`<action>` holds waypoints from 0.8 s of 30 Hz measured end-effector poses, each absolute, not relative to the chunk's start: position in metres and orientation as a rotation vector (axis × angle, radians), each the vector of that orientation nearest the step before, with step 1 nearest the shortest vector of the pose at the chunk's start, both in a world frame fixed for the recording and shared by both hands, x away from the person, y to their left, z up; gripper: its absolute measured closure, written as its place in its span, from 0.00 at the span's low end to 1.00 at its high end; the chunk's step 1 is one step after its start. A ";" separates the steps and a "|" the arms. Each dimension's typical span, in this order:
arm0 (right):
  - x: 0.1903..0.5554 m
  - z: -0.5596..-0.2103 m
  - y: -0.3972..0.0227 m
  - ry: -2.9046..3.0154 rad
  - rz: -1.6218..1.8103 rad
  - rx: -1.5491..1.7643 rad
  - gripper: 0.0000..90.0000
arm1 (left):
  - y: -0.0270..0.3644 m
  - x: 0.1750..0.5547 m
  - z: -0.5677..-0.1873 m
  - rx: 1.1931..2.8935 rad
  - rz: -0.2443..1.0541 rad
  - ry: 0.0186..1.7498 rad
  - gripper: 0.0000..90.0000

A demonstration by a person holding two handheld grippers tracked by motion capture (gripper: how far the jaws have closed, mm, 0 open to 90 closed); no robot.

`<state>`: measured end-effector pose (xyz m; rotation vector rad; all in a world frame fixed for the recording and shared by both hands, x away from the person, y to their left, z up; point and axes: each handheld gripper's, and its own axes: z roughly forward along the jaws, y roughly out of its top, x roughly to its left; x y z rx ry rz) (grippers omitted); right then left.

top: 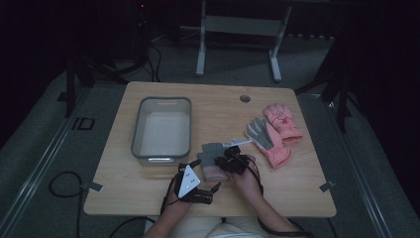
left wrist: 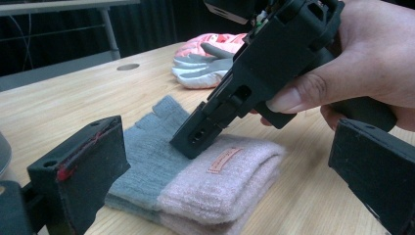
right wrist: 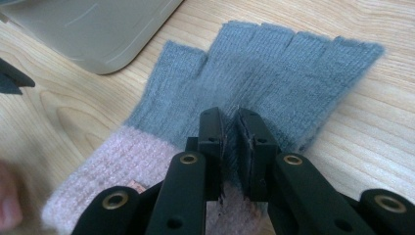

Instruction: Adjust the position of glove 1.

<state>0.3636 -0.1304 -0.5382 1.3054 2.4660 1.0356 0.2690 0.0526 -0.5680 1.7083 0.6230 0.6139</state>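
A fingerless knit glove, grey at the fingers and pink at the cuff, lies flat on the wooden table near the front edge. My right gripper points down onto its middle. In the right gripper view its jaws stand almost together with a fold of the grey knit pinched between the pads. The left gripper view shows that gripper's tip pressing on the glove where grey meets pink. My left gripper rests just in front of the glove, jaws wide open and holding nothing.
A grey plastic bin stands left of the glove; its corner is close to the fingertips. A pair of pink gloves with grey palms lies to the right. A round cable hole sits near the table's far edge.
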 end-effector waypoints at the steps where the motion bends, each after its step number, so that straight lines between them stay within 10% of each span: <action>1: 0.363 -0.538 -0.130 2.460 1.036 1.303 0.90 | 0.052 0.269 -0.568 1.711 0.614 0.625 0.00; 24: 0.369 -0.541 -0.130 2.420 1.079 1.317 0.89 | 0.052 0.269 -0.568 1.722 0.604 0.606 0.00</action>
